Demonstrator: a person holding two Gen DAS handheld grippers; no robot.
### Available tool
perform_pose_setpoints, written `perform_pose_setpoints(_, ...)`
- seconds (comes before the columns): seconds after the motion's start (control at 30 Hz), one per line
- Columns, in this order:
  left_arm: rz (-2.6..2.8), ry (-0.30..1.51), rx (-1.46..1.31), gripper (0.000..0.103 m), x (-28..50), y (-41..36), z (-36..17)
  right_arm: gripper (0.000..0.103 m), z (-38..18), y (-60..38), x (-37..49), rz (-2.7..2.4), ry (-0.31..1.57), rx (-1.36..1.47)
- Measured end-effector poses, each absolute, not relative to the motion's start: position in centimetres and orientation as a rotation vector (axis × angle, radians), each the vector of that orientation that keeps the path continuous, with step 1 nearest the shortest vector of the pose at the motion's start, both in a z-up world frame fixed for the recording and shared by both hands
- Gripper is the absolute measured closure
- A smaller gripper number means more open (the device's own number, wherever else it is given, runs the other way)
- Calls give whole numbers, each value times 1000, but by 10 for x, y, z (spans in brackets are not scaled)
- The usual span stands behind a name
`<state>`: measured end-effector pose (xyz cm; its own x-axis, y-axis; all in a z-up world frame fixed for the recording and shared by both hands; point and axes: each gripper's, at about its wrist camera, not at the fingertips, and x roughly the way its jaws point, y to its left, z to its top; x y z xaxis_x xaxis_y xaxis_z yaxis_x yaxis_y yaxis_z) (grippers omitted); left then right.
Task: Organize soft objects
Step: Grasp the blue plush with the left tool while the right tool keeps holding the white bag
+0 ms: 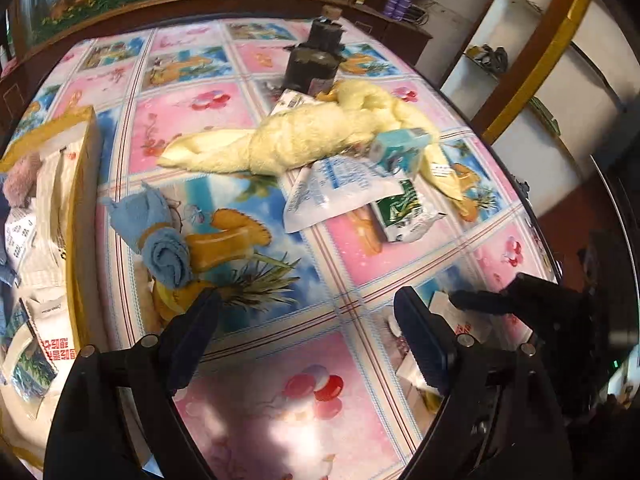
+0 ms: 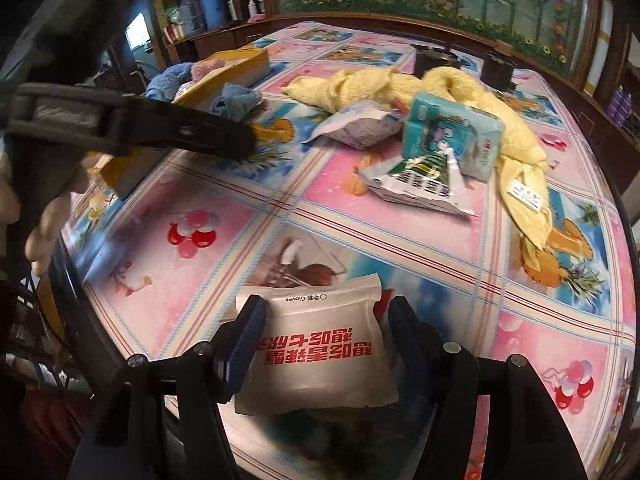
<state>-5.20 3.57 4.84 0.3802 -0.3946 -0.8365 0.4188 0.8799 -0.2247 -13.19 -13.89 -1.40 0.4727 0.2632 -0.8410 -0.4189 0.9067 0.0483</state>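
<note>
Glove packet (image 2: 316, 344) | right claw (image 2: 320, 346) clamped on it | left claw (image 1: 308, 328) apart, empty

A tissue pack (image 2: 452, 140) lies on the towel (image 2: 440, 84), box (image 2: 236, 68) far left.

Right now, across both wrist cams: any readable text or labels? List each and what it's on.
"Gloves", with two small Chinese characters beside it: white pouch between the right gripper fingers, upside down.
Big red Chinese characters on the same pouch: too distorted to transcribe.
Green-white packet: Chinese print, blurred.
Teal tissue pack: print unreadable.
Yellow towel tag: too small.
Packets in the yellow box: red print, unreadable.
</note>
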Motion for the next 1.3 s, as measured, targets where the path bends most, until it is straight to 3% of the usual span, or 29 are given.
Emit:
perform_pose_setpoints(0.13,-439,1000,8,15,-53,44,63,36,-14,-169,-129,359,996,-113)
perform_pose_setpoints(0.47,-97,1079,102,16,10,56,10,33,-15,-176,-130,370,977,-110)
perform_pose_setpoints(0.57,-174,1087,131,51,0,44,11,33,-15,-177,-130,373,975,-116)
perform_pose_setpoints(0.6,-242,1109,101,84,-5,42,11,33,-16,-178,-130,373,974,-117)
perform_pose_setpoints(0.87,-479,1089,68,79,-58,23,28,32,-15,-205,-132,331,972,-99)
perform_pose_setpoints(0.9,-472,1073,79,70,-60,22,30,32,-15,-207,-133,333,972,-99)
perform_pose_setpoints(0.93,-455,1056,88,52,-61,23,32,32,-14,-210,-134,340,972,-97)
perform_pose_setpoints(1.0,-433,1033,92,31,-59,25,34,30,-13,-216,-136,354,976,-75)
perform_pose_setpoints(1.3,-384,1039,168,30,-47,9,18,16,-14,-229,-155,362,986,-71)
